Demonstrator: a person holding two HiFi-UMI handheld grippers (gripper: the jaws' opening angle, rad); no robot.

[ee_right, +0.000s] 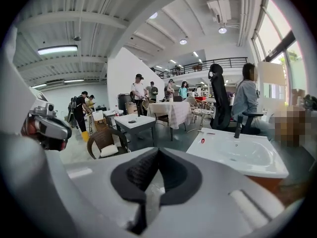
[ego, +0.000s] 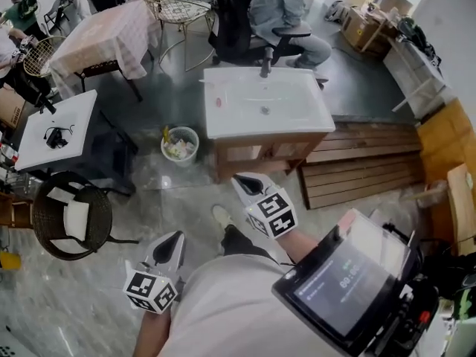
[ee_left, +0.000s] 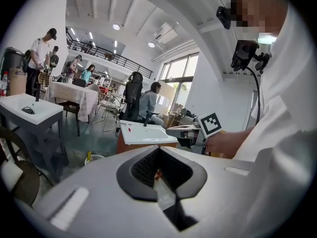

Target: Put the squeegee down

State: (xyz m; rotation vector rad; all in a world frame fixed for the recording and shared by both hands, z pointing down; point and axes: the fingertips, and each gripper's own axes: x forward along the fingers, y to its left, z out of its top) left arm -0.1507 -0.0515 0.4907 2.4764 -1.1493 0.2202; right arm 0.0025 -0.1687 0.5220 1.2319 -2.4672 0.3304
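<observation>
No squeegee can be made out in any view. My left gripper (ego: 175, 238) is held low by my left hip, shut with nothing between its jaws (ee_left: 159, 175). My right gripper (ego: 239, 178) is raised in front of me, a little short of the white washbasin (ego: 216, 125), and is also shut and empty (ee_right: 148, 182). A small red thing (ego: 220, 101) lies on the basin's left rim (ee_right: 202, 141); too small to identify. The right gripper's marker cube (ee_left: 210, 124) shows in the left gripper view.
The basin sits on a wooden cabinet with a dark faucet (ego: 265, 62) at the back. A bin (ego: 181, 146) stands left of it, wooden pallets (ego: 364, 162) to the right. A wicker chair (ego: 71, 218) and a white table (ego: 74, 117) are on the left. A seated person (ego: 282, 13) is behind the basin.
</observation>
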